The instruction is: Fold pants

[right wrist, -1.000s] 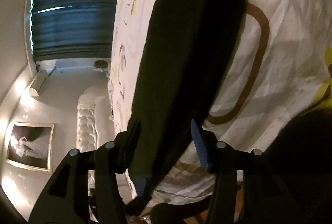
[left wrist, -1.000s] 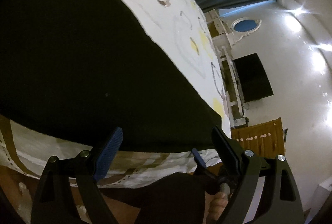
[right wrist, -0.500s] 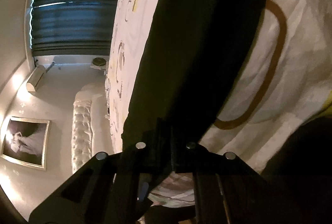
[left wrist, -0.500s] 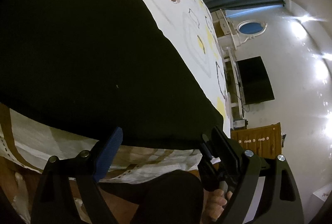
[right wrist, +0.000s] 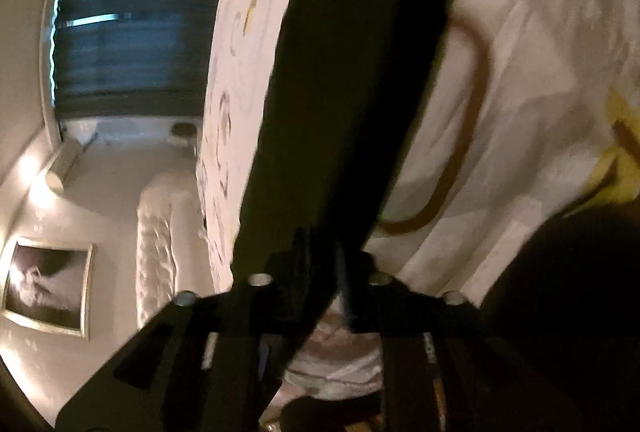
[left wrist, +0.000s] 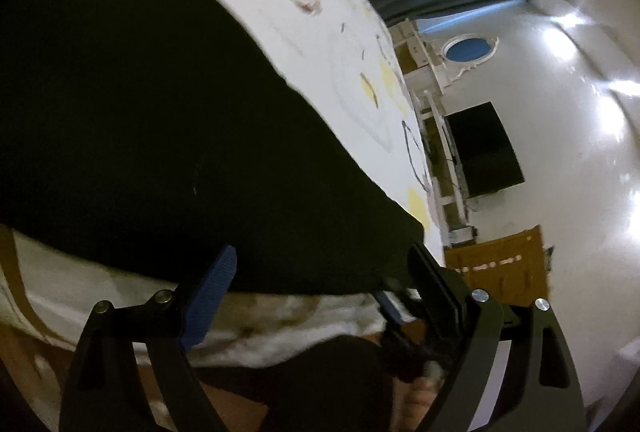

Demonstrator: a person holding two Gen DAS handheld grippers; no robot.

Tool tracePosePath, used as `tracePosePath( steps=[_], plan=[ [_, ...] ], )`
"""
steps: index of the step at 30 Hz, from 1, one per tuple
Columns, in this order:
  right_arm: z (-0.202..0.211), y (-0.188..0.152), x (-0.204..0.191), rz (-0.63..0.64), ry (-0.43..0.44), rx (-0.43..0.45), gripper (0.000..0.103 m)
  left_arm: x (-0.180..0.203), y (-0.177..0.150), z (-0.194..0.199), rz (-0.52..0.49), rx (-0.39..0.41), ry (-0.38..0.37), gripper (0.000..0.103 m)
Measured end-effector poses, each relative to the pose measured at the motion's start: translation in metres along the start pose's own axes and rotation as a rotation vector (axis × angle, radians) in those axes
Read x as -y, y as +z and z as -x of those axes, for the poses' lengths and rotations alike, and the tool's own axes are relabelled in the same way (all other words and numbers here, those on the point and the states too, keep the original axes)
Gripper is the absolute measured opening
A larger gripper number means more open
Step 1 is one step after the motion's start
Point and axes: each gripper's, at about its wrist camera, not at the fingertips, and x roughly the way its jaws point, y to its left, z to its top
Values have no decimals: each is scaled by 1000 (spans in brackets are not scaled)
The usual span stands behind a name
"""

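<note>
Black pants lie flat on a white bedspread with brown and yellow shapes. My left gripper is open wide at the pants' near edge, its blue pads on either side of the hem and not touching it. In the right wrist view the pants run away as a long dark strip. My right gripper is at their near corner, and its jaws are opening with the cloth's edge still between them. The right gripper also shows in the left wrist view, at the pants' right corner.
The bedspread's edge hangs down just in front of both grippers. A padded headboard, a framed picture and dark curtains lie to the left. A wall television and a wooden cabinet stand to the right.
The right gripper went from part open around the pants' corner, to shut on it, to slightly parted now. The left gripper stayed open at the hem.
</note>
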Motion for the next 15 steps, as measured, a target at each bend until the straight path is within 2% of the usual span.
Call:
tracePosePath(
  steps=[1, 2, 4, 7, 12, 15],
  plan=[
    [8, 5, 1, -2, 0, 31, 40, -1, 1, 0, -5, 2, 9, 86],
    [20, 15, 5, -11, -2, 73, 44, -4, 2, -2, 0, -1, 15, 86],
    [41, 35, 13, -28, 1, 157, 46, -13, 2, -5, 30, -17, 39, 86],
    [68, 67, 30, -60, -22, 280, 50, -23, 2, -7, 59, -19, 30, 86],
    [82, 102, 51, -117, -46, 333, 51, -20, 1, -7, 29, -23, 48, 86],
    [76, 113, 55, -118, -44, 311, 51, -19, 1, -8, 27, -24, 54, 86]
  ],
)
